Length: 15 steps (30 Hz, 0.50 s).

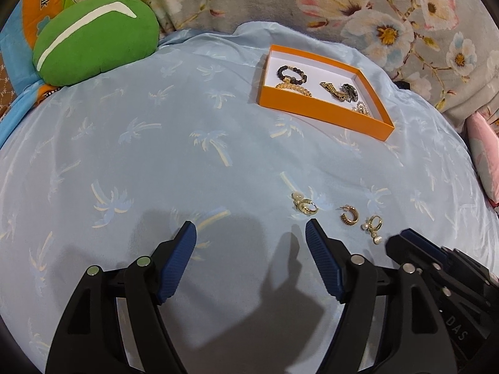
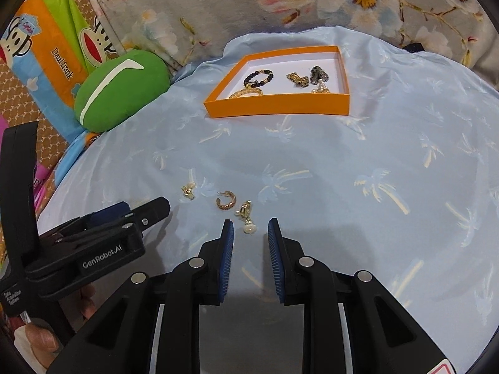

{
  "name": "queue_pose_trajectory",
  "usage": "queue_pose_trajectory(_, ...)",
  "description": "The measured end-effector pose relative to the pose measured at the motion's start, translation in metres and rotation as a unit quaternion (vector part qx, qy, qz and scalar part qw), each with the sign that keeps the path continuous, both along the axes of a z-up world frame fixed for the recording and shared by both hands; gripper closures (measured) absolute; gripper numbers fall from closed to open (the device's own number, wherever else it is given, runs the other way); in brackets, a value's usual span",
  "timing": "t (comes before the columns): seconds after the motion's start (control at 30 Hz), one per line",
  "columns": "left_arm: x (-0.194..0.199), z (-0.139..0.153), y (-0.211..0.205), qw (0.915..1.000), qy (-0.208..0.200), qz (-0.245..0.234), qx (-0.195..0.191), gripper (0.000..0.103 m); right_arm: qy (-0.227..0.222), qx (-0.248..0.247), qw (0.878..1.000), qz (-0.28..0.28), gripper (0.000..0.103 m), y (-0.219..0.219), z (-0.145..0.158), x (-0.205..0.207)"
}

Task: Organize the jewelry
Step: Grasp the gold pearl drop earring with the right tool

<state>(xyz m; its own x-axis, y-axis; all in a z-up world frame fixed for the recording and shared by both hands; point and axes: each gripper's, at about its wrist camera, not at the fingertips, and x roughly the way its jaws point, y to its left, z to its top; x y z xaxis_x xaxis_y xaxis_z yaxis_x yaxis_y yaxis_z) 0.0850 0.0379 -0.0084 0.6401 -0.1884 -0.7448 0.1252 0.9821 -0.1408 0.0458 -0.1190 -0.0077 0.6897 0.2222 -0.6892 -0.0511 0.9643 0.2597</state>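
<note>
**Three small earrings, two grippers, little room for error**

On the pale blue palm-print cloth (image 2: 358, 143), three earrings lie loose in a short row, well apart from the orange box (image 2: 277, 106) that already holds bracelets and other pieces. Nearest the right gripper (image 2: 250, 233) is the pearl drop earring (image 2: 248, 218), its pearl just ahead of the gap between the blue pads, which stand a little apart with nothing clamped between them. Just beside it lies the gold hoop earring (image 2: 226, 203), and further left the gold cluster earring (image 2: 188, 192).

The left gripper (image 1: 251, 233) hovers over bare cloth with its fingers wide apart and empty; the cluster earring sits just beyond its right fingertip.

The likeliest trouble is the pearl drop itself. It is small, jointed and rounded, so the pads closing off-centre could squeeze the pearl out sideways or catch only the dangling part, leaving it to swing and slip on the way to the box. The hoop lies close enough that a slightly wide approach could nudge it or snag its post.

The cloth looks thin and slippery, and it is a hazard too: pads pressed too low could pinch a fold with the earring and drag the row out of place. With both grippers crowded near the same spot, they could also bump each other.
</note>
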Motion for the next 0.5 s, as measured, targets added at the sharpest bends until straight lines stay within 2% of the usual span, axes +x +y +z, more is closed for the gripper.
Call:
queue_pose_trajectory(0.17, 0.001, 0.000, -0.001, 1.0000, 0.000, -0.003, 0.001, 0.032, 0.007, -0.001, 1.000, -0.003, 0.084, 0.005, -0.001, 0.014)
queue_pose_trajectory(0.3, 0.001, 0.001, -0.002, 1.0000, 0.000, -0.007, 0.002, 0.031, 0.025, 0.011, 1.000, -0.003, 0.097, 0.003, -0.007, 0.021)
queue_pose_trajectory(0.5, 0.001, 0.000, -0.009, 0.9997, 0.002, -0.025, 0.004, 0.028, 0.010, 0.005, 1.000, -0.011, 0.098, 0.000, -0.002, 0.015)
